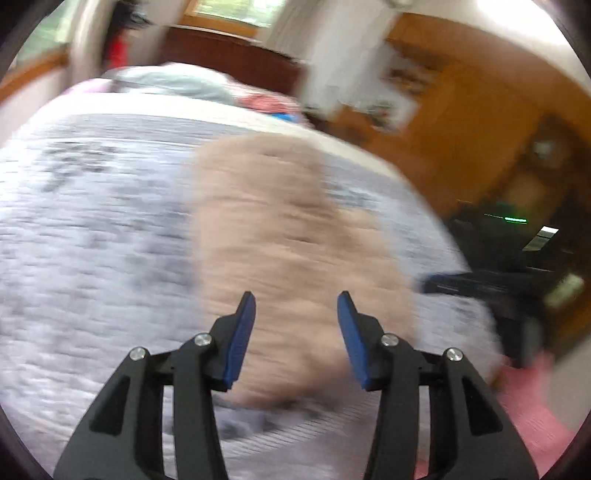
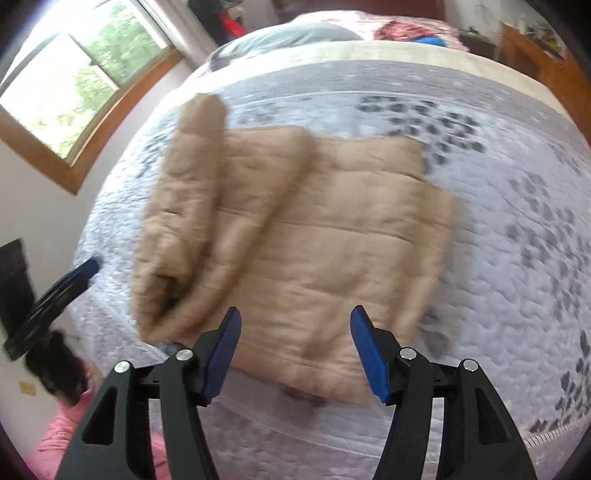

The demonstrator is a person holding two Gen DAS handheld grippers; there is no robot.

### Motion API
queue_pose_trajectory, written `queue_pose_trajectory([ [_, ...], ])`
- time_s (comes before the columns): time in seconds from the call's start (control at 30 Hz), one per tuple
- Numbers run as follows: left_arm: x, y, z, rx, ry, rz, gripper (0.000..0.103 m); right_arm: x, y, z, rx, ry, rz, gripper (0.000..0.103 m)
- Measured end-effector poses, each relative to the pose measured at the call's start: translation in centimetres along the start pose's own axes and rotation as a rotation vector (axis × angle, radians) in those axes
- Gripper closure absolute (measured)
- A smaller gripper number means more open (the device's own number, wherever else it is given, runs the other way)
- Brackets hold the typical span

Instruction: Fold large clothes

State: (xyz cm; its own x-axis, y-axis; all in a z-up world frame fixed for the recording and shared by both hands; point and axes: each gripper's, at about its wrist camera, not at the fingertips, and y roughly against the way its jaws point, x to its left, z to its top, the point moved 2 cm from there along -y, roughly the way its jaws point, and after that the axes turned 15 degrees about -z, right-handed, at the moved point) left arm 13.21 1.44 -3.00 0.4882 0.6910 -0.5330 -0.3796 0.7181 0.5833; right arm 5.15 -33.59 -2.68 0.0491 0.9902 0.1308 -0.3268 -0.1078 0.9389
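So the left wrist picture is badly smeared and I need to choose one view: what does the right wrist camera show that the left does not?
Only the right wrist view shows the tan quilted garment clearly: folded, a sleeve laid over its left part, plus the window.

Only the left wrist view shows the wooden furniture and a dark device with a green light.

Both show the grey patterned bedspread, the pillows, and open jaws holding nothing: left gripper, right gripper.

Left wrist view motion-smeared: tan quilted jacket lacks detail; other hand-held gripper blurred, cut off at edge.
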Motion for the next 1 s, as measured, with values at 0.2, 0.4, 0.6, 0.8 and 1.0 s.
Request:
queue_pose_trajectory([
  [0.2, 4.8, -1.8, 0.9, 0.065, 0.092, 0.147, 0.059, 4.6, -1.3, 1.6, 0.08, 0.012, 0.117, 0.029],
  [0.4, 6.2, -3.8, 0.7, 0.107, 0.092, 0.165, 0.058, 8.1, -3.3, 2.7, 0.146, 0.028, 0.158, 0.022],
  [0.6, 6.3, -3.6, 0.6, 0.095, 0.091, 0.15, 0.057, 9.2, -6.1, 3.4, 0.209, 0.016, 0.152, 0.022],
  [0.8, 7.0, -3.3, 0.4, 0.086, 0.113, 0.155, 0.057, 9.3, -7.8, 4.2, 0.201, 0.017, 0.142, 0.065],
  [1.0, 7.7, -2.8, 0.2, 0.081, 0.158, 0.147, 0.057, 9.9, -6.0, 4.3, 0.116, 0.077, 0.151, 0.084],
])
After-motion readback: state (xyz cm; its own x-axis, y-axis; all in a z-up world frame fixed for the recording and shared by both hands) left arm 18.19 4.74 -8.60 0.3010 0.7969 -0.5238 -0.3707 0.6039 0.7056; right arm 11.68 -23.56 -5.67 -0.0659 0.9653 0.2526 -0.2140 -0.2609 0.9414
